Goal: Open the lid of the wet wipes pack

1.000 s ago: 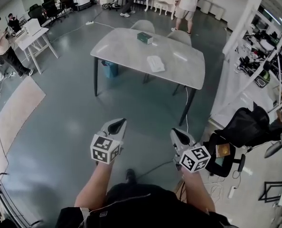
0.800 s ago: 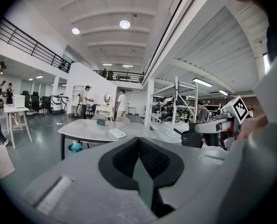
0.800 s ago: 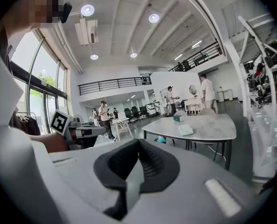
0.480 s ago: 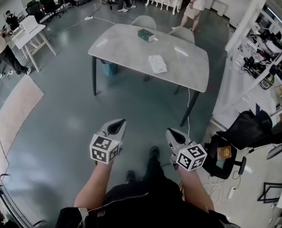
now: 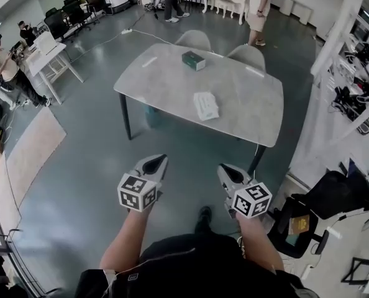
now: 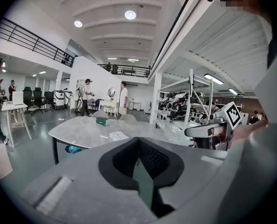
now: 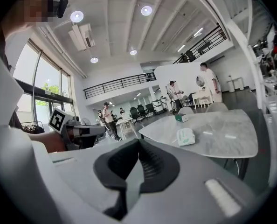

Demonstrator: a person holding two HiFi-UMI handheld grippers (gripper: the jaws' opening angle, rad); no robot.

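Observation:
The white wet wipes pack (image 5: pixel 205 105) lies flat on the grey table (image 5: pixel 172 73), a little right of its middle; it also shows small in the left gripper view (image 6: pixel 118 136) and the right gripper view (image 7: pixel 185 136). My left gripper (image 5: pixel 156 161) and right gripper (image 5: pixel 225 169) hang side by side over the floor, well short of the table's near edge. Both are shut with nothing between the jaws.
A green box (image 5: pixel 194 60) sits at the table's far side, with two pale chairs (image 5: pixel 194 39) behind it. A black office chair (image 5: pixel 340 197) stands at my right. People stand at the back and far left, near a white desk (image 5: pixel 48 48).
The table and the pack have drawn closer and lower in the head view. Both grippers stay shut and keep their places in the frame.

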